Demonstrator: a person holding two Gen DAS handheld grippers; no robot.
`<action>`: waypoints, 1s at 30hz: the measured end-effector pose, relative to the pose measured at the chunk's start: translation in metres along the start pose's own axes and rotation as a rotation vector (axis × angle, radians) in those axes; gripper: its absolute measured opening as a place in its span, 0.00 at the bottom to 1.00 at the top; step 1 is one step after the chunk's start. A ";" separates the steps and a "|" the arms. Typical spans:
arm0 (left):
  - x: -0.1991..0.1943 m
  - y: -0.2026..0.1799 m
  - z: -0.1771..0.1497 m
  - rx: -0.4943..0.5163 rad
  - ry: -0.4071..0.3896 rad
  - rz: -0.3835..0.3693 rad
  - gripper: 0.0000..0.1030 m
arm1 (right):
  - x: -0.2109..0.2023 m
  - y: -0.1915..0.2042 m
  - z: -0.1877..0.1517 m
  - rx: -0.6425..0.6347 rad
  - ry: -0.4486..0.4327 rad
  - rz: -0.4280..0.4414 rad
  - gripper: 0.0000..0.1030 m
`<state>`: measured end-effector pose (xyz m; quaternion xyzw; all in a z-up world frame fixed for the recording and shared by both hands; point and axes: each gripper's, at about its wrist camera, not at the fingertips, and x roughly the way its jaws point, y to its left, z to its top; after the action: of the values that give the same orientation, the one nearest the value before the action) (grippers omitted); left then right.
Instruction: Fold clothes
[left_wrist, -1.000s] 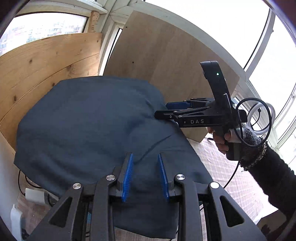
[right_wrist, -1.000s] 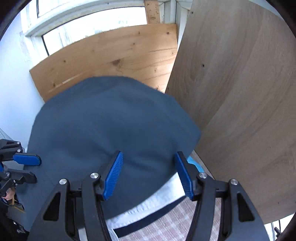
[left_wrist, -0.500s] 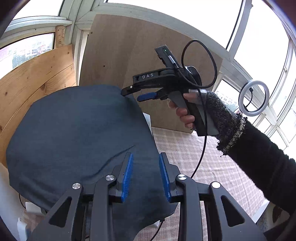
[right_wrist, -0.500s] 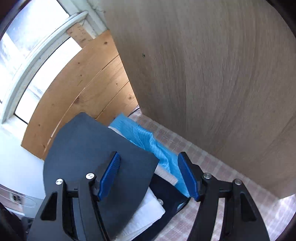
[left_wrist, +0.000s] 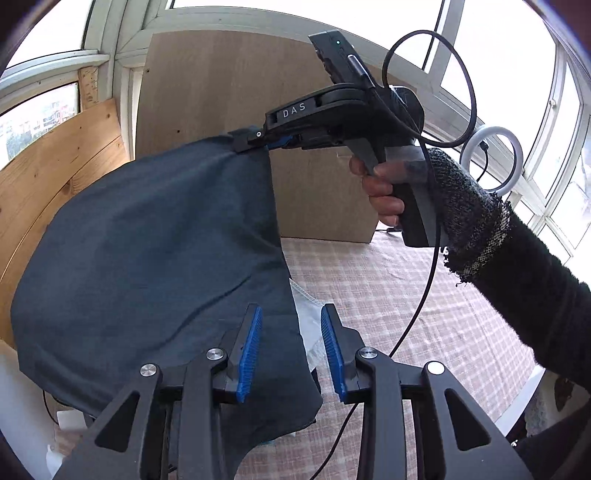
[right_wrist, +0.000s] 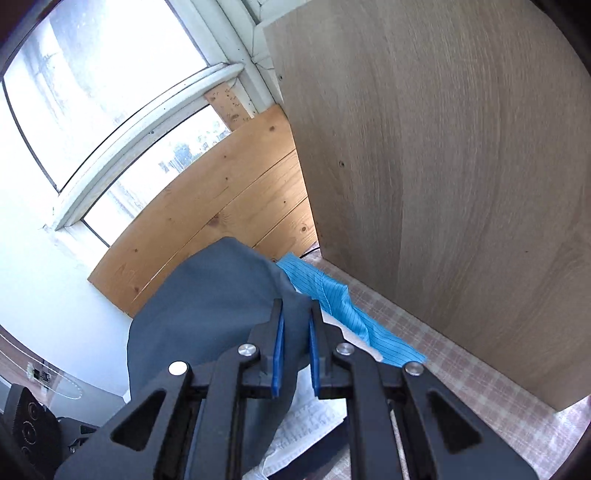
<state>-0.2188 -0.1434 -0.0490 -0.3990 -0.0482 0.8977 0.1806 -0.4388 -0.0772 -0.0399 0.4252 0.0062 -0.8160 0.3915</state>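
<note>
A dark blue-grey garment (left_wrist: 147, 251) hangs lifted above the table. My right gripper (left_wrist: 245, 142) is shut on its top corner, high up; in the right wrist view (right_wrist: 294, 332) the cloth (right_wrist: 221, 314) is pinched between the blue pads. My left gripper (left_wrist: 291, 347) is open, its pads straddling the garment's lower right edge without pinching it. A white garment (left_wrist: 308, 325) lies under the dark one. A bright blue striped garment (right_wrist: 332, 306) lies beside it on the table.
The table has a pink checked cloth (left_wrist: 406, 302). A tall wooden board (right_wrist: 461, 166) and a pine board (right_wrist: 207, 214) stand close behind. A ring light (left_wrist: 491, 158) stands by the windows. A black cable (left_wrist: 424, 288) hangs from the right gripper.
My right gripper has closed on the dark garment's corner and lifted it upward. The left gripper stays open near the lower edge.
</note>
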 end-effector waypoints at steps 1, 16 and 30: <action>0.006 0.000 -0.003 0.002 0.023 -0.003 0.32 | 0.002 0.001 -0.004 -0.014 0.011 -0.038 0.11; -0.041 0.012 -0.026 -0.045 -0.017 0.083 0.33 | -0.015 0.022 -0.018 -0.159 -0.039 -0.257 0.41; -0.123 0.077 -0.113 -0.336 -0.064 0.293 0.44 | -0.034 0.144 -0.209 -0.570 0.020 -0.492 0.56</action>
<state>-0.0824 -0.2663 -0.0577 -0.3976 -0.1444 0.9058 -0.0223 -0.1912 -0.0833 -0.1027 0.2931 0.3390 -0.8468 0.2865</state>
